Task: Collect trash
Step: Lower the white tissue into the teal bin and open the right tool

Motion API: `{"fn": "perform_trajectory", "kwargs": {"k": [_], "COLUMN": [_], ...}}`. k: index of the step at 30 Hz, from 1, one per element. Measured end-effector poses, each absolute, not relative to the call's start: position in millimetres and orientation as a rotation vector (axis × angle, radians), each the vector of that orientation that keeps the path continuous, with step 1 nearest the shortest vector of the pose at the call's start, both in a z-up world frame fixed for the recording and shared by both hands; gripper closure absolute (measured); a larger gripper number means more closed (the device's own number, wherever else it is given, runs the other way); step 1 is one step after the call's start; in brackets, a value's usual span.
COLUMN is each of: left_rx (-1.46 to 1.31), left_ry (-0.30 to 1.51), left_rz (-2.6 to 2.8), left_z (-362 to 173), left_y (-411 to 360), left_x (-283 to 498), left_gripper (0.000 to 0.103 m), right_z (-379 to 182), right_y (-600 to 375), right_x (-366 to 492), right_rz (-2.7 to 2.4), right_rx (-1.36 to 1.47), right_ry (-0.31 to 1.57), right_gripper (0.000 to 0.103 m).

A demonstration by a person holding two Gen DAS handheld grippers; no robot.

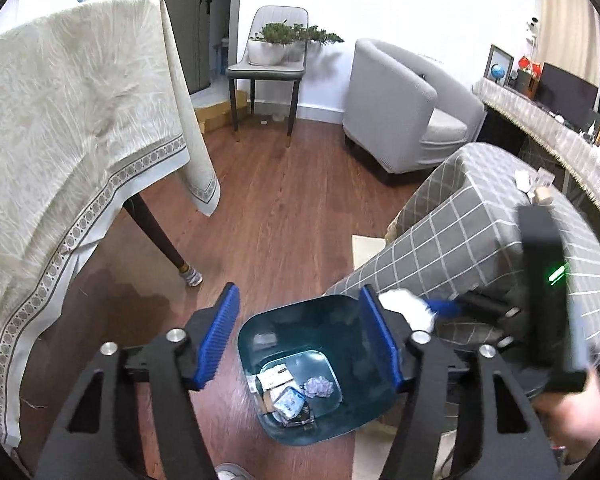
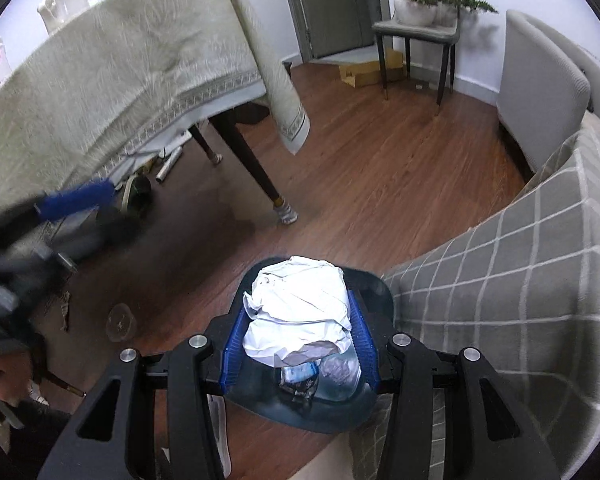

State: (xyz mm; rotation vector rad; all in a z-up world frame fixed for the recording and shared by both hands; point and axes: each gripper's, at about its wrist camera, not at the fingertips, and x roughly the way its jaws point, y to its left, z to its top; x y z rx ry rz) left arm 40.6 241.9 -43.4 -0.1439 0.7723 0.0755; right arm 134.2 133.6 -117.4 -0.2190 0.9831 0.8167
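A dining table draped in a cream, fringed-pattern tablecloth point(image 1: 72, 128) fills the 9 o'clock side of the left wrist view, one dark leg showing beneath it. Lower centre, the left gripper point(image 1: 300, 340) has its blue ribbed pads spread wide with nothing between them, hovering above a dark teal plastic waste bin point(image 1: 288, 424) that stands on the floor at 6 o'clock. Inside the bin lie scraps of packaging and a small crumpled ball. At 3 o'clock in the same view the right gripper point(image 2: 300, 336) appears side-on, and its own camera shows it closed around a crumpled white paper wad point(image 2: 298, 312), held directly over the bin's mouth. The wad looks very light, soft and easily squashed, not slippery or breakable; a gentle pinch across its bulging middle, as now, seems enough, and it should drop freely once released. The floor is reddish-brown wood-look planking point(image 1: 284, 200). At 12 o'clock a grey dining chair point(image 1: 268, 68) carries a potted green plant, and a pale grey armchair point(image 1: 404, 108) sits at 1 o'clock. A grey checked fabric cover point(image 1: 480, 240) drapes over furniture at 3 o'clock, just beside the bin.
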Motion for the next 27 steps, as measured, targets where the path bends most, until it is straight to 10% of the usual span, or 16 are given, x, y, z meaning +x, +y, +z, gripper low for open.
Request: {"fn": "perform_trajectory", "kwargs": {"k": [27], "left_rx": [-0.156], "left_ry": [0.672], "left_rz": [0.049], "left_z": [-2.4], "left_y": [233.8], "left_x": [34.1], "left_gripper": [0.058], "right_z": [-146.0], "right_y": [143.4], "right_x": [120.3], "right_rz": [0.786], "right_rx": [-0.32], "right_ry": [1.03], "right_gripper": [0.033]}}
